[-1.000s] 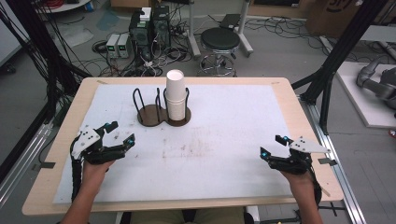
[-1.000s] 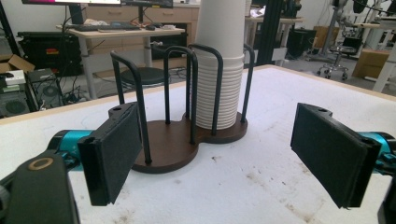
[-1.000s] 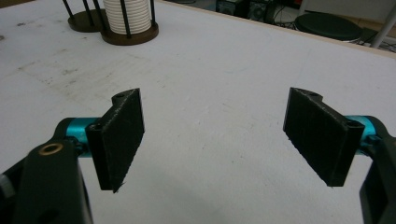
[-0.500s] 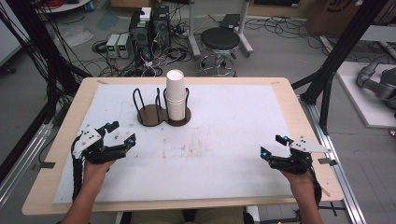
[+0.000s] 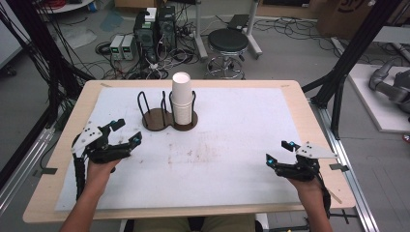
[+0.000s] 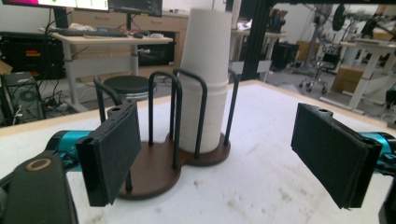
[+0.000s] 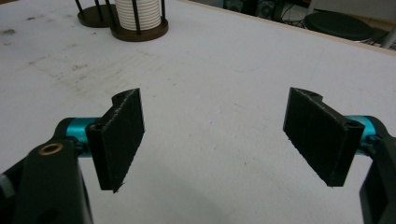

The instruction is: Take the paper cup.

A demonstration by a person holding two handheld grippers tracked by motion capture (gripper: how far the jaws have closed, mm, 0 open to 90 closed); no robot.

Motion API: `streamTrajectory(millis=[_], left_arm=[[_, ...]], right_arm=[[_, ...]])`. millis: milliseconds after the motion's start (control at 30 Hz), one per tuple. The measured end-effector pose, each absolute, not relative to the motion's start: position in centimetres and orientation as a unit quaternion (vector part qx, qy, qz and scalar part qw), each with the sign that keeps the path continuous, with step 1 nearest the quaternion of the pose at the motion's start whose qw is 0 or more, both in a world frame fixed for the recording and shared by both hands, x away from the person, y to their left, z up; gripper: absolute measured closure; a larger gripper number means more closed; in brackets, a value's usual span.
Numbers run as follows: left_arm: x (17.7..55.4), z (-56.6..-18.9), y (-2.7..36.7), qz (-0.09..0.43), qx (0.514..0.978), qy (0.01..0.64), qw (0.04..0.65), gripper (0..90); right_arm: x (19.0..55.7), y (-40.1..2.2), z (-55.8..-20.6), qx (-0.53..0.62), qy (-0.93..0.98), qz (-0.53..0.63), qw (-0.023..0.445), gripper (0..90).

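A stack of white paper cups (image 5: 182,99) stands upright in the right well of a dark brown two-well holder (image 5: 168,121) with black wire posts, at the table's far middle. The left well holds nothing. My left gripper (image 5: 126,133) rests low at the table's left, open, jaws pointing toward the holder; its own view shows the cup stack (image 6: 205,74) and holder (image 6: 159,170) ahead between the wide-apart pads. My right gripper (image 5: 279,152) sits at the front right, open, nothing between its pads (image 7: 123,137), with the cups (image 7: 137,11) far off.
A white sheet (image 5: 232,145) with faint smudges covers the wooden table (image 5: 309,121). Beyond the far edge stand a black stool (image 5: 227,43), computer boxes and cables on the floor. Black frame legs rise at both sides.
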State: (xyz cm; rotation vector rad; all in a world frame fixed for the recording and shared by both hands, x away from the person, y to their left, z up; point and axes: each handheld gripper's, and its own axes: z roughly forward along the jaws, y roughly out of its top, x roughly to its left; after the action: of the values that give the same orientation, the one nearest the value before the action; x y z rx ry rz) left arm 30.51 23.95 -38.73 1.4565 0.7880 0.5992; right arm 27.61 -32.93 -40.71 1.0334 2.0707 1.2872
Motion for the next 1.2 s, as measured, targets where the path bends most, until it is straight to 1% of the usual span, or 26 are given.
streamTrajectory(millis=[100, 300, 567, 800, 1033, 1200], left_arm=[[31.2, -38.0, 23.5, 0.259, 0.639, 0.342, 0.639, 15.8], [33.9, -35.8, 21.5, 0.261, 0.652, 0.329, 0.631, 15.9], [37.9, -34.0, 18.6, 0.234, 0.67, 0.324, 0.626, 15.9], [40.9, -32.1, 16.5, 0.226, 0.683, 0.321, 0.616, 15.9], [42.7, -31.6, 15.3, 0.222, 0.693, 0.323, 0.606, 15.8], [44.1, -32.3, 14.6, 0.217, 0.695, 0.331, 0.599, 15.9]], right_arm=[[27.7, -32.9, -40.7, 0.379, 0.758, 0.471, 0.243, 20.9], [27.7, -33.1, -40.8, 0.382, 0.757, 0.472, 0.241, 20.9], [27.6, -33.3, -40.7, 0.383, 0.755, 0.474, 0.242, 20.9], [27.6, -33.2, -40.8, 0.381, 0.758, 0.473, 0.239, 20.9], [27.7, -33.2, -40.8, 0.381, 0.757, 0.474, 0.238, 20.9], [27.7, -33.3, -40.8, 0.381, 0.757, 0.477, 0.235, 20.9]])
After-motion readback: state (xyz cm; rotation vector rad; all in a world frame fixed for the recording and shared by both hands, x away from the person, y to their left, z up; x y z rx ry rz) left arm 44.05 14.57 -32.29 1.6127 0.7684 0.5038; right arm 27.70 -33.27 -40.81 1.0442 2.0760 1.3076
